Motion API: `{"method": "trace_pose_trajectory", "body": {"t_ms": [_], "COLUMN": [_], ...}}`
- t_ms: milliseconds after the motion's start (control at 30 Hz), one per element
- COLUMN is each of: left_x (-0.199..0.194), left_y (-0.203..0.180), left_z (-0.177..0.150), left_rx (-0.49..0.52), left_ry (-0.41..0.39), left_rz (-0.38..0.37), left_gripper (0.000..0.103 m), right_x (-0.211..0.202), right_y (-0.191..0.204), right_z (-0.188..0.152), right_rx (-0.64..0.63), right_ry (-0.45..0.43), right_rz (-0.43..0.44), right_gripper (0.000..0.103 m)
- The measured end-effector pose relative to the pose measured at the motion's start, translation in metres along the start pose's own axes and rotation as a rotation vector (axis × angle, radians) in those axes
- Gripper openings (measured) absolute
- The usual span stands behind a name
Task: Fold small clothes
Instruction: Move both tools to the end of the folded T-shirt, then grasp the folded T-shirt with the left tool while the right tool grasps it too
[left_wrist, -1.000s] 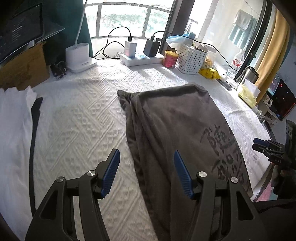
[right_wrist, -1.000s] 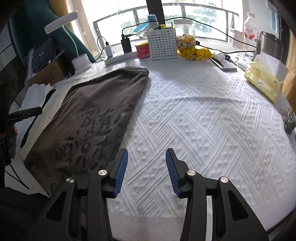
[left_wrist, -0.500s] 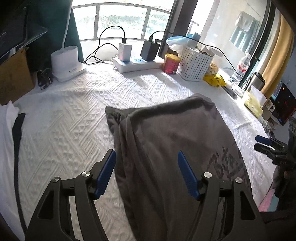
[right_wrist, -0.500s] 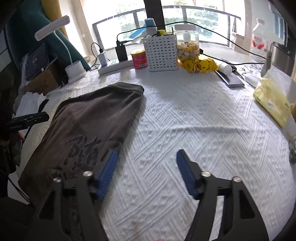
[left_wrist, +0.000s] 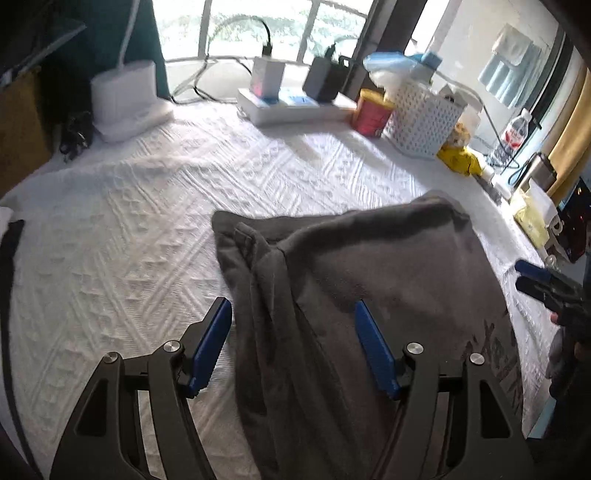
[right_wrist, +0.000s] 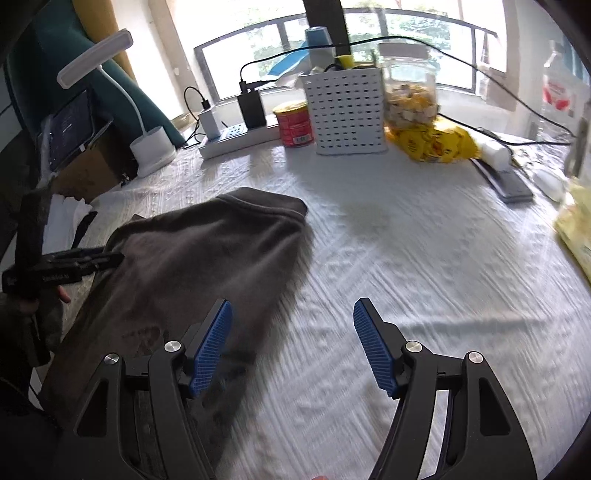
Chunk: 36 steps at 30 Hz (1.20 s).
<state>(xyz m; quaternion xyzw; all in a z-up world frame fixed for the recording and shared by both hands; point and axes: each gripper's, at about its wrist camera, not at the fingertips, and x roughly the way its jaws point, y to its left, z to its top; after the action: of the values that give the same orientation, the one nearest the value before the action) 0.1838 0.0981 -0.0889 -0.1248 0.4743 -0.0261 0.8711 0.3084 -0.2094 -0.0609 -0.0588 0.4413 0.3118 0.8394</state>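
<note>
Both the left gripper and right gripper are spread, nothing clamped. The grey garment should be pinched at its side edges, evenly, before folding.

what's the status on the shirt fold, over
Both claws open, jaws just widened, nothing gripped. Left claw straddles grey shirt edge; right claw at opposite edge. Nothing in the way.

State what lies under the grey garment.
The grey garment lies on a white textured cloth, visible around it. What lies directly beneath the garment is covered.
</note>
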Motion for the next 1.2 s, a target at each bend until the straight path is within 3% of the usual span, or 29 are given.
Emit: {"method": "trace_pose_trajectory", "body": {"t_ms": [133,200,333,533,700,767,967,1067,1200], "left_x": [0.005,0.008,0.011,0.014,0.017,0.017,0.018,0.017,0.014], "left_y": [-0.011,-0.016,-0.027,-0.041,-0.05,-0.053,-0.054,-0.056,-0.061], "left_z": [0.001,0.003,0.003,0.002,0.0,0.0,-0.003,-0.005,-0.006], "left_rx": [0.045,0.061,0.069,0.124,0.177,0.19,0.181,0.178,0.194], "left_ry": [0.001,0.004,0.006,0.005,-0.002,-0.006,-0.025,-0.029,-0.033], "left_rz": [0.023,0.021,-0.062,-0.087,-0.096,-0.098,-0.122,-0.122,-0.11], "left_gripper": [0.08,0.08,0.08,0.079,0.063,0.051,0.037,0.03,0.026], "right_x": [0.02,0.027,0.044,0.052,0.058,0.06,0.061,0.059,0.056], "right_y": [0.006,0.008,0.015,0.034,0.056,0.064,0.072,0.074,0.077], "right_z": [0.009,0.012,0.016,0.018,0.018,0.016,0.014,0.011,0.011], "right_rx": [-0.014,-0.02,-0.026,-0.088,-0.149,-0.186,-0.224,-0.226,-0.214], "right_ry": [0.019,0.026,0.056,0.06,0.05,0.048,0.046,0.043,0.033], "right_rz": [0.025,0.041,0.071,0.091,0.084,0.072,0.077,0.085,0.09], "right_gripper": [0.072,0.072,0.072,0.072,0.071,0.07,0.037,0.026,0.023]}}
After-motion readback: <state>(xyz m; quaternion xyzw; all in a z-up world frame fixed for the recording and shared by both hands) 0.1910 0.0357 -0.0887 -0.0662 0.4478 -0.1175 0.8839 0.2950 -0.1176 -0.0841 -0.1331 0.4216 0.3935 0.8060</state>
